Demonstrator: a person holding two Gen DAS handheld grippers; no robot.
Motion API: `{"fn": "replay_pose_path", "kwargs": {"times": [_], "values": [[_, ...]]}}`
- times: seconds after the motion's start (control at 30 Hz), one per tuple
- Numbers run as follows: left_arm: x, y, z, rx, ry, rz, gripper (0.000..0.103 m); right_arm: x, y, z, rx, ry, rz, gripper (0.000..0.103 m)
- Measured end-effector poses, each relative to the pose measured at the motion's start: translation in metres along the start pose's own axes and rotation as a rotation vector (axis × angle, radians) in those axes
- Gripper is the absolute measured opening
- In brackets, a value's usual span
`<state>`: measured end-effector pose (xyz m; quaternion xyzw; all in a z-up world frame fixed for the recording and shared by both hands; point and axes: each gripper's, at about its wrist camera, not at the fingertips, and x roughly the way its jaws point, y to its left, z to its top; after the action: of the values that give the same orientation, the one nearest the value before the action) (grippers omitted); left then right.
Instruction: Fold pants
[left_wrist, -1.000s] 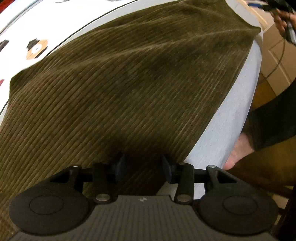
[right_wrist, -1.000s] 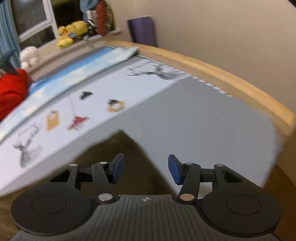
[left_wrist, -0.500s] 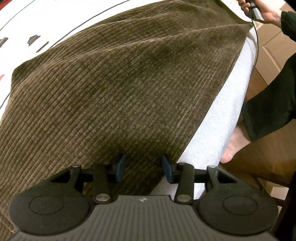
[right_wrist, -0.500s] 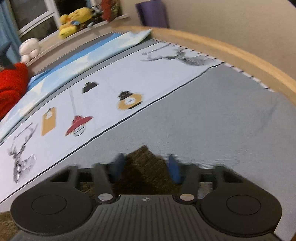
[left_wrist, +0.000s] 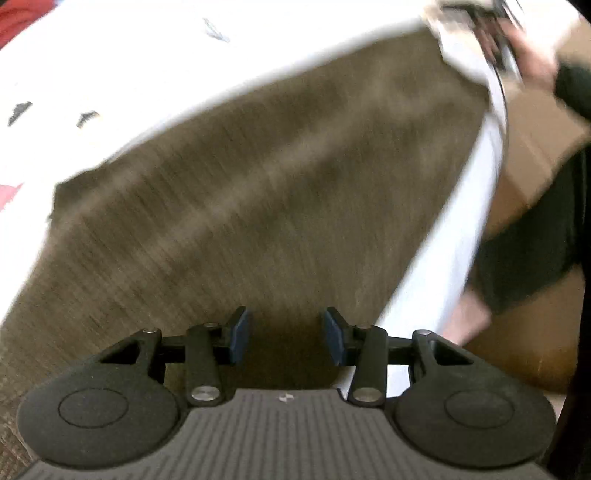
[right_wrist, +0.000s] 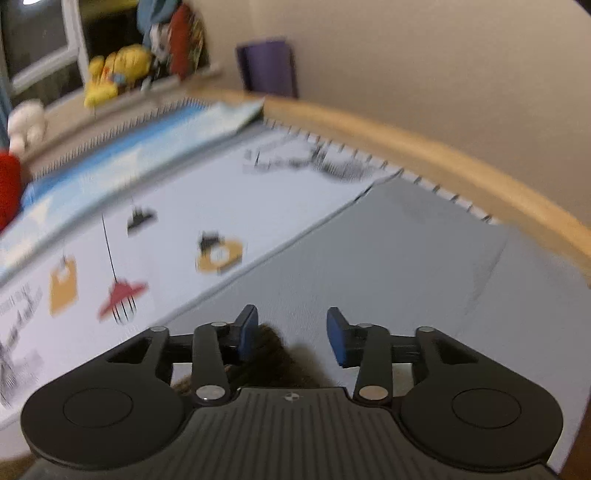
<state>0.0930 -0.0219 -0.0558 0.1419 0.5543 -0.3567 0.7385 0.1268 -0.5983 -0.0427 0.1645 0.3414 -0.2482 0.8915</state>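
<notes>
left gripper (left_wrist: 283, 334): jaws apart, empty, over the near end of the pants (left_wrist: 258, 192), close to their right-hand edge; contact can't be judged, frame is blurred.
pants: brown corduroy, spread flat on the bed cover (left_wrist: 469, 229); they fan out ahead of the left gripper and to its left.
long axis: judged to run from the near-left end up to the far-right corner, where the right hand (left_wrist: 532, 62) shows.
right gripper (right_wrist: 291, 334): jaws apart, empty; a pants corner (right_wrist: 273, 358) peeks up between and just under the pads (right_wrist: 246, 332), tip pointing away.
nearer: each gripper is at its own end, so the fold probably starts from both.
</notes>
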Motion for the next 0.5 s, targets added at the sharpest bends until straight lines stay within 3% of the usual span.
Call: {"fn": "replay_pose_path", "kwargs": {"times": [0.1,0.17,0.3,0.33,0.4,0.43,0.47,0.5], "values": [[-0.014,0.012,0.011,-0.087,-0.101,0.012,0.049,-0.031,-0.016,0.003,0.045,-0.021,0.083,0.050],[-0.016,0.016,0.016,-0.128,-0.127,0.029,0.049,-0.048,-0.025,-0.003,0.036,0.002,0.171,0.050],[-0.014,0.013,0.018,-0.139,-0.124,0.088,0.049,-0.059,-0.044,-0.029,-0.017,0.160,0.268,0.050],[-0.015,0.012,0.018,-0.141,-0.126,0.091,0.049,-0.055,-0.051,-0.039,-0.037,0.223,0.257,0.050],[-0.019,0.009,0.017,-0.144,-0.136,0.092,0.049,-0.038,-0.064,-0.064,-0.104,0.359,0.119,0.048],[-0.019,0.007,0.016,-0.145,-0.141,0.096,0.049,-0.032,-0.076,-0.076,-0.140,0.406,0.005,0.069],[-0.023,0.005,0.014,-0.148,-0.150,0.103,0.049,-0.031,-0.089,-0.079,-0.111,0.416,-0.024,0.078],[-0.027,0.005,0.012,-0.152,-0.159,0.107,0.049,-0.036,-0.105,-0.076,-0.008,0.409,-0.020,0.077]]}}
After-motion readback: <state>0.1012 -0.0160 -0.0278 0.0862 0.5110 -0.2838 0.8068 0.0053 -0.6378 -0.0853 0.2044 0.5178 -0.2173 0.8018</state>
